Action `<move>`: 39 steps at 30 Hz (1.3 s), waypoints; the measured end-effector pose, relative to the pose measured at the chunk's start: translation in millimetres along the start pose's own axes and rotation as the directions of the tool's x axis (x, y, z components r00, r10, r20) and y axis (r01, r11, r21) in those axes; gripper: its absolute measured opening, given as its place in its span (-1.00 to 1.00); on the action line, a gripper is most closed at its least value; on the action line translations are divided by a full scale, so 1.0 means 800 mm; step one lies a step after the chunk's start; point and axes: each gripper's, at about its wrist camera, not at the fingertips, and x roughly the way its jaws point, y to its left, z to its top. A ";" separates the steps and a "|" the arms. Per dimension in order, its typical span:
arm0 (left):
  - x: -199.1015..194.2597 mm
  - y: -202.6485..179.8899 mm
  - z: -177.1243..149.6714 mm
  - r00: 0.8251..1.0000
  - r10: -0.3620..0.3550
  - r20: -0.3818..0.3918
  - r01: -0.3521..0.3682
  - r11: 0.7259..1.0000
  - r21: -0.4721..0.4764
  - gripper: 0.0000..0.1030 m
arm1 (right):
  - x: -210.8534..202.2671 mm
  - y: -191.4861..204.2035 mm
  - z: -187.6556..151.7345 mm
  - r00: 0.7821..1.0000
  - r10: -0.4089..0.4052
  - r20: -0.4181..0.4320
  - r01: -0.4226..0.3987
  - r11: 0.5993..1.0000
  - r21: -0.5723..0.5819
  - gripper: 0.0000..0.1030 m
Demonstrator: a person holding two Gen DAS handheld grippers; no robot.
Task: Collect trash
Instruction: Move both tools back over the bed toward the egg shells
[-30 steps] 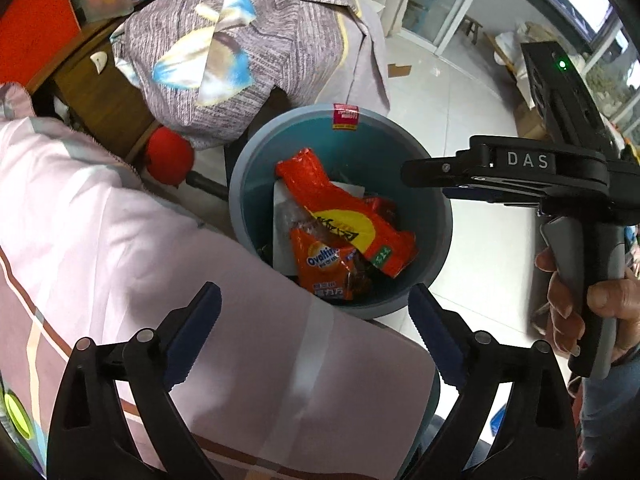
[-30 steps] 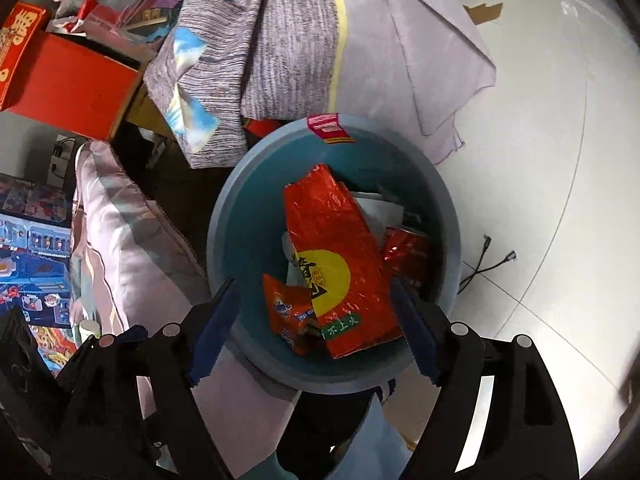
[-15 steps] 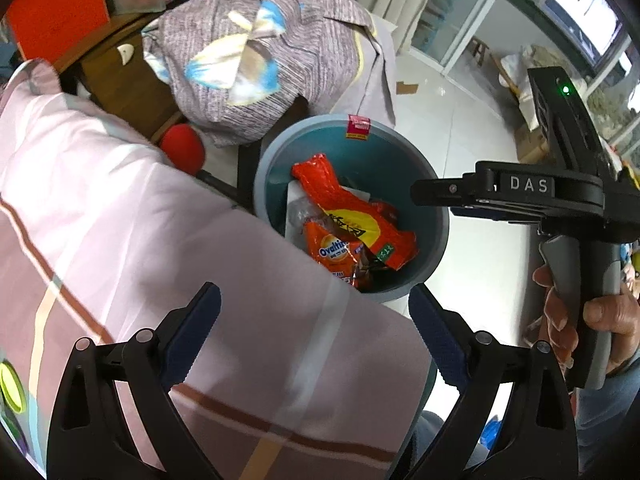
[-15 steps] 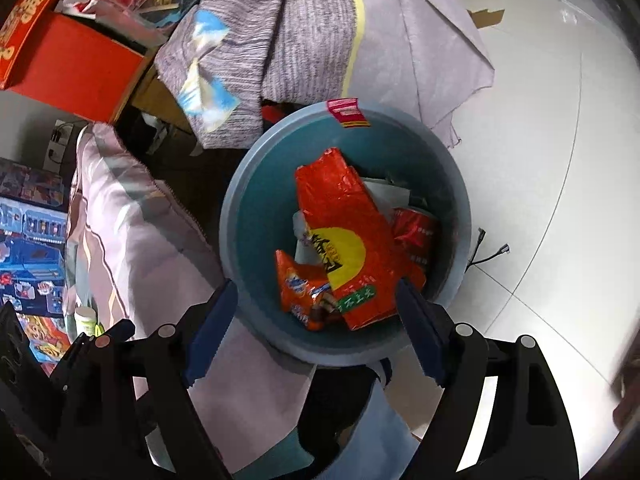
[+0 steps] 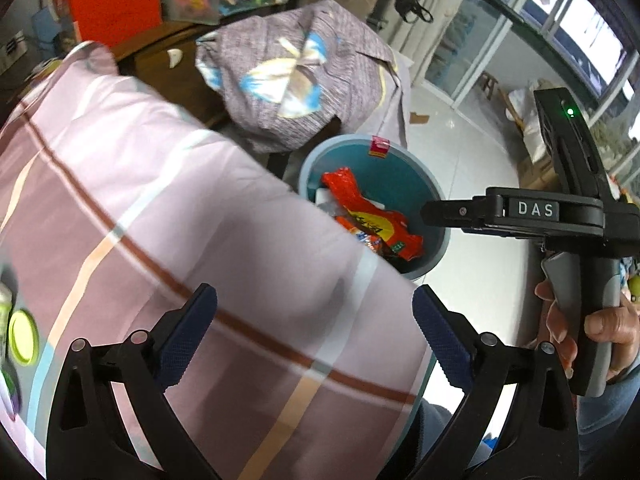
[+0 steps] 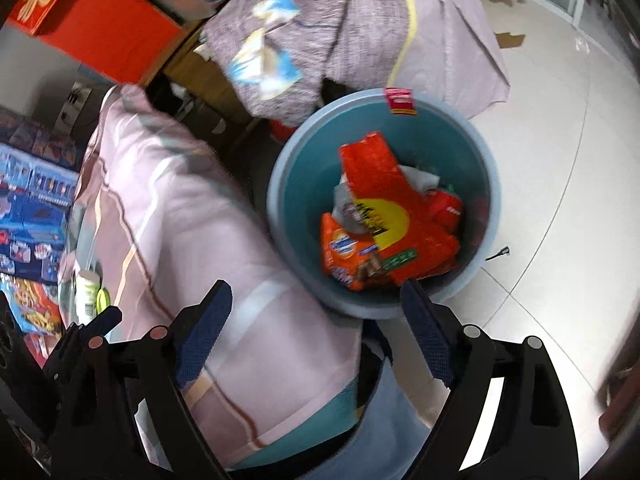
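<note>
Right claw (image 6: 312, 332) released, nothing between its pads; jaws have just been opening wider. Left claw (image 5: 314, 336) also spread and empty, over the pink bedding (image 5: 160, 220). Just beyond, on the floor at the bed's right edge, the blue bin (image 6: 280, 184) already holds trash: a large red wrapper (image 6: 384, 200) with a yellow disc on top, an orange packet (image 6: 340, 248) at its near-left, crumpled bits beneath. Judged: this drop done. Far left on the bed, a bottle (image 6: 86, 292) and green lid (image 6: 102, 300) possibly remain.
</note>
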 end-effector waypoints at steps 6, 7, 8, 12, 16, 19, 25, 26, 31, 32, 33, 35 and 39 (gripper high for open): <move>-0.030 0.043 -0.031 0.999 0.022 0.041 -0.019 0.997 -0.073 0.91 | 0.006 0.058 -0.015 1.000 0.002 -0.023 -0.004 0.996 -0.086 0.60; -0.036 0.054 -0.038 0.998 0.029 0.048 -0.024 0.995 -0.092 0.91 | 0.008 0.069 -0.018 1.000 0.003 -0.029 -0.006 0.995 -0.101 0.60; -0.041 0.062 -0.042 0.998 0.034 0.053 -0.028 0.994 -0.106 0.91 | 0.011 0.084 -0.021 0.999 0.004 -0.037 -0.008 0.993 -0.121 0.60; -0.069 0.112 -0.072 0.994 0.075 0.082 -0.058 0.981 -0.186 0.91 | 0.026 0.136 -0.036 0.998 -0.001 -0.068 -0.011 0.982 -0.187 0.60; -0.098 0.164 -0.100 0.986 0.129 0.103 -0.099 0.961 -0.260 0.91 | 0.046 0.192 -0.055 0.994 -0.011 -0.108 -0.018 0.965 -0.263 0.60; -0.123 0.206 -0.125 0.976 0.185 0.115 -0.142 0.941 -0.307 0.91 | 0.065 0.236 -0.071 0.989 -0.022 -0.143 -0.025 0.949 -0.315 0.60; -0.157 0.293 -0.177 0.951 0.297 0.089 -0.237 0.880 -0.411 0.91 | 0.098 0.317 -0.116 0.977 -0.061 -0.204 -0.033 0.902 -0.430 0.60; -0.160 0.303 -0.184 0.949 0.303 0.085 -0.241 0.872 -0.425 0.91 | 0.104 0.332 -0.124 0.975 -0.071 -0.212 -0.034 0.891 -0.452 0.60; -0.169 0.354 -0.215 0.947 0.313 0.071 -0.238 0.833 -0.499 0.91 | 0.127 0.386 -0.145 0.964 -0.102 -0.244 -0.039 0.857 -0.514 0.60; -0.168 0.362 -0.218 0.948 0.312 0.065 -0.238 0.829 -0.505 0.91 | 0.132 0.396 -0.145 0.963 -0.106 -0.249 -0.040 0.853 -0.520 0.60; -0.167 0.366 -0.221 0.948 0.312 0.060 -0.240 0.827 -0.508 0.91 | 0.136 0.404 -0.144 0.962 -0.109 -0.252 -0.041 0.851 -0.524 0.60; -0.162 0.375 -0.220 0.951 0.306 0.051 -0.239 0.827 -0.509 0.91 | 0.144 0.416 -0.142 0.959 -0.117 -0.259 -0.040 0.847 -0.530 0.60; -0.150 0.382 -0.212 0.952 0.303 0.037 -0.249 0.842 -0.478 0.91 | 0.159 0.442 -0.139 0.956 -0.121 -0.267 -0.045 0.840 -0.541 0.60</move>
